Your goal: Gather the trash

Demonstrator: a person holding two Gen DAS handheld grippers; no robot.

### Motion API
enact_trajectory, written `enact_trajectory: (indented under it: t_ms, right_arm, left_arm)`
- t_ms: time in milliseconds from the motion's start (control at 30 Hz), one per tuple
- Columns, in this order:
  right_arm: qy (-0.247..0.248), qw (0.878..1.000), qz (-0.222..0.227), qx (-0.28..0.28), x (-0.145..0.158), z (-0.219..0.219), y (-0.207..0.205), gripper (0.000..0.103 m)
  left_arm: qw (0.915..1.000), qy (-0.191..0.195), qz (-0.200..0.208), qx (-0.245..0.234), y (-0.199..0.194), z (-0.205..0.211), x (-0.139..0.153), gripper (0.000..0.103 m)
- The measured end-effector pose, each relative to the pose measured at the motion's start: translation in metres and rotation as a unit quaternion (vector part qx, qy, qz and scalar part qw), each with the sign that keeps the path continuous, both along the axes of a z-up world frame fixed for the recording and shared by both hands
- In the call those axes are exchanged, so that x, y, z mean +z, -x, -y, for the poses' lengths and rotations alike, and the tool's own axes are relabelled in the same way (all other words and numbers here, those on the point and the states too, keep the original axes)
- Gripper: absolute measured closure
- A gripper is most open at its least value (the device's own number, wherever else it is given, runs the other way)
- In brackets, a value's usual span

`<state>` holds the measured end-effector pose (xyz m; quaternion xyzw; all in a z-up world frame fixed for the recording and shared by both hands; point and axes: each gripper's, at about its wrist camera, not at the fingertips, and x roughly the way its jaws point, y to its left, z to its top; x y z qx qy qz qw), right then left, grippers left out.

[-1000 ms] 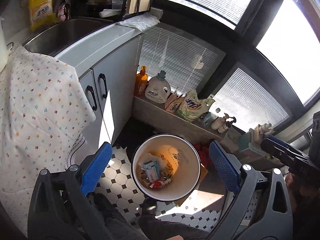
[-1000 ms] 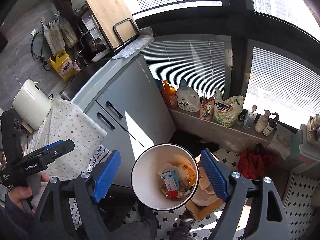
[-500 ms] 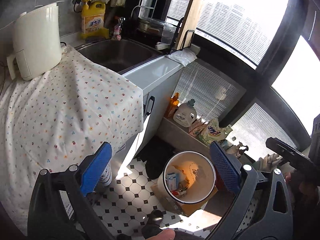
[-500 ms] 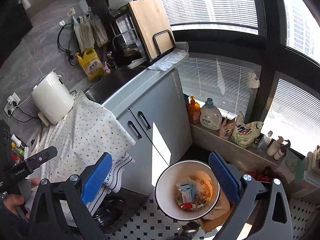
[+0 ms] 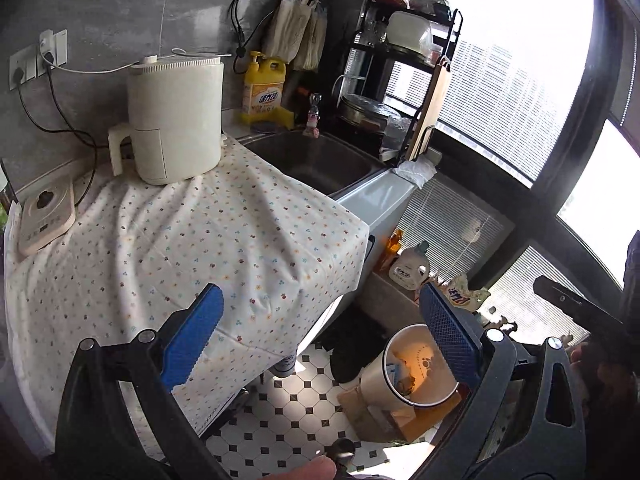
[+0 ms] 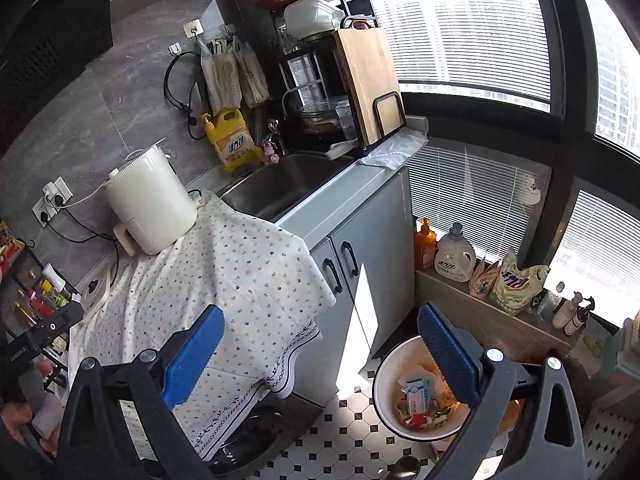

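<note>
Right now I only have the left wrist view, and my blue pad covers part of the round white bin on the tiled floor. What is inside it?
Observer: The right wrist view looks into the round white bin: a small blue-and-white carton lies on crumpled scraps.
Operator: Is the right gripper carrying anything?
Observer: No. The right gripper is open, with nothing between its blue pads.
Operator: Anything left of the flowered cloth?
Observer: A dark shelf of small coloured bottles stands there, outside your frame.
</note>
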<state>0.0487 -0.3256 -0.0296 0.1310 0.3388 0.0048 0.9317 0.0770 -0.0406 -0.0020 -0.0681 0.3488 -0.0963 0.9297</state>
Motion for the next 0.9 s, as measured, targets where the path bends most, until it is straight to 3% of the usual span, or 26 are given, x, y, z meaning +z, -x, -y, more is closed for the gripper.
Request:
enact_trajectory:
  t_ms: [500, 900]
  right_arm:
    - [0.008, 1.0, 0.024, 0.01, 0.018, -0.064, 0.076, 0.008]
    - [0.02, 0.999, 0.032, 0.023, 0.02, -0.086, 0.097, 0.008]
  left_arm:
    - [0.9996, -0.01, 0.026, 0.009, 0.075, -0.056, 0.012, 0.006]
    - [0.9993, -0.003, 0.034, 0.012, 0.098, -0.07, 0.011, 0.006]
